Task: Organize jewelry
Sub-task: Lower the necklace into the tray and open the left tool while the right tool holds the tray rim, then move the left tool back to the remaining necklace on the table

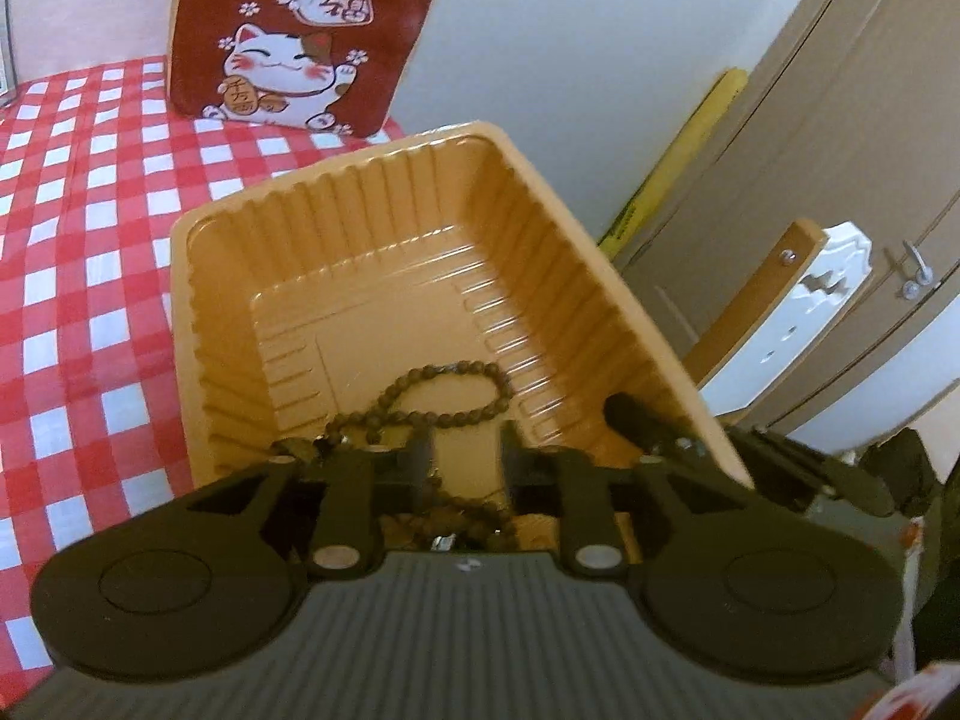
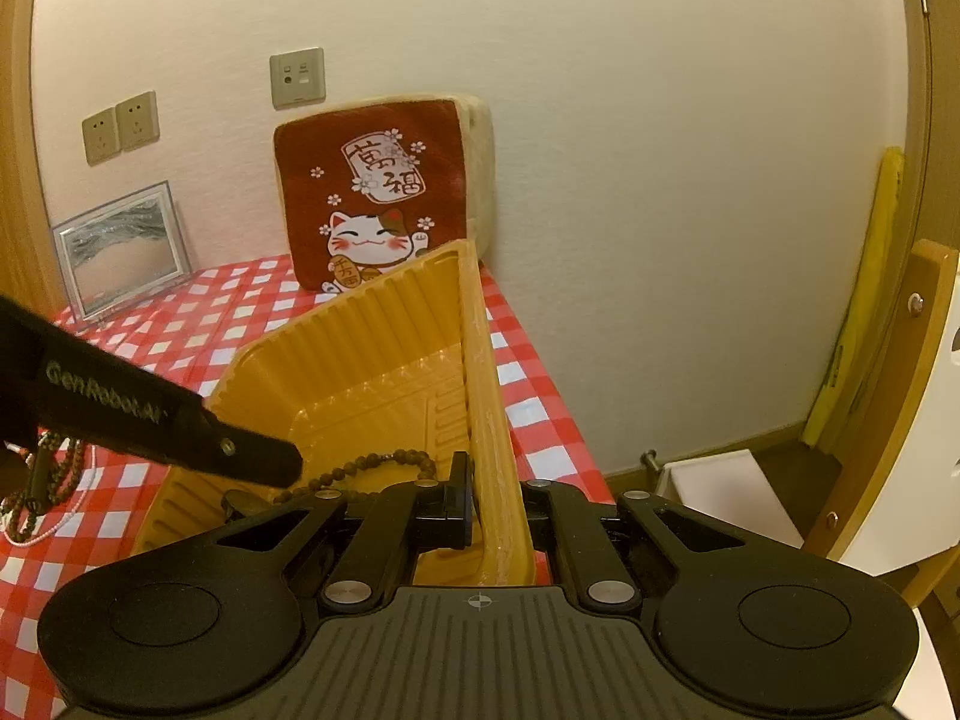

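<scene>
My left gripper (image 1: 467,456), jaws parted and gripping nothing, hangs right over the bead bracelet (image 1: 444,396) lying inside the tray (image 1: 336,222), whose near wall my right gripper (image 2: 495,507) pinches tight.

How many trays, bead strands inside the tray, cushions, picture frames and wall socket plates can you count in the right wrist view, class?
orange plastic tray: 1
brown bead strand inside the tray: 1
lucky-cat cushion: 1
picture frame: 1
wall socket plates: 3
Total: 7
</scene>
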Tool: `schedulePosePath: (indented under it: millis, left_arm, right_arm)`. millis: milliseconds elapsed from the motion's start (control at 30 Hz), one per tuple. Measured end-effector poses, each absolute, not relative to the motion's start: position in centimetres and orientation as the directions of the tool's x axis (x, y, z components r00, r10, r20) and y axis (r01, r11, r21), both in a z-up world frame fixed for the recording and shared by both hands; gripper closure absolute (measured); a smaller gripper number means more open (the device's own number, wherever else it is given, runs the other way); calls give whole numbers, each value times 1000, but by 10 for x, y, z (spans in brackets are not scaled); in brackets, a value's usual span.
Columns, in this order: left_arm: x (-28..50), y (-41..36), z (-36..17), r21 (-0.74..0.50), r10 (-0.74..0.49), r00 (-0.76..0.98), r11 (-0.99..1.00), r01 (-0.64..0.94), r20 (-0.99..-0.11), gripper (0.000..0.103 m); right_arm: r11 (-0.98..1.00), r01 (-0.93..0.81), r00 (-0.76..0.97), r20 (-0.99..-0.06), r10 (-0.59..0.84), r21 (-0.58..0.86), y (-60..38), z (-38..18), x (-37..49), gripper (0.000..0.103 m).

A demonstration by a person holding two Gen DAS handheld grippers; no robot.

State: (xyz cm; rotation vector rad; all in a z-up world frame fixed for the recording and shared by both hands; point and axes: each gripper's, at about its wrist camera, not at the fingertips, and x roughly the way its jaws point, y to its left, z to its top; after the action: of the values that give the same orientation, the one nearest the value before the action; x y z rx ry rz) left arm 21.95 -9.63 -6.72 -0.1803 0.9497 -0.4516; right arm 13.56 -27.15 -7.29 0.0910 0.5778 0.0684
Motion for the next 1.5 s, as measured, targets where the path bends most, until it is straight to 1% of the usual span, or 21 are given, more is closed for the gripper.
schedulePosePath:
  millis: [33, 367, 700, 1067, 1200, 1300, 1400, 1433, 1500]
  left_arm:
    - [219, -96, -67, -339, -443, 500, 895, 289, -744, 69]
    - [209, -70, -49, -317, -404, 559, 915, 251, -724, 64]
    - [180, -3, -45, -265, -257, 626, 961, 82, -736, 64]
    - [144, 65, -65, -208, -77, 631, 969, -136, -772, 64]
    - [130, 84, -75, -223, -56, 614, 954, -200, -787, 64]
    - [124, 92, -83, -199, -26, 588, 952, -232, -809, 64]
    - [118, 101, -91, -202, -29, 568, 949, -244, -823, 64]
    - [116, 103, -93, -202, -29, 564, 948, -247, -826, 63]
    - [111, 104, -94, -191, -21, 565, 951, -245, -825, 56]
  right_arm:
    - [994, -39, 835, -542, 90, 105, -272, -73, 136, 97]
    - [993, -38, 834, -544, 91, 107, -272, -74, 136, 97]
    - [994, -38, 834, -544, 91, 107, -272, -74, 137, 97]
    - [994, -37, 833, -546, 89, 106, -272, -74, 137, 97]
    - [994, -35, 831, -550, 86, 104, -272, -75, 137, 97]
    - [994, -31, 827, -556, 84, 105, -272, -76, 137, 97]
    - [994, -29, 825, -560, 82, 104, -273, -77, 135, 97]
    - [994, -28, 824, -561, 81, 103, -273, -77, 135, 97]
    - [994, -27, 823, -563, 80, 102, -273, -77, 135, 97]
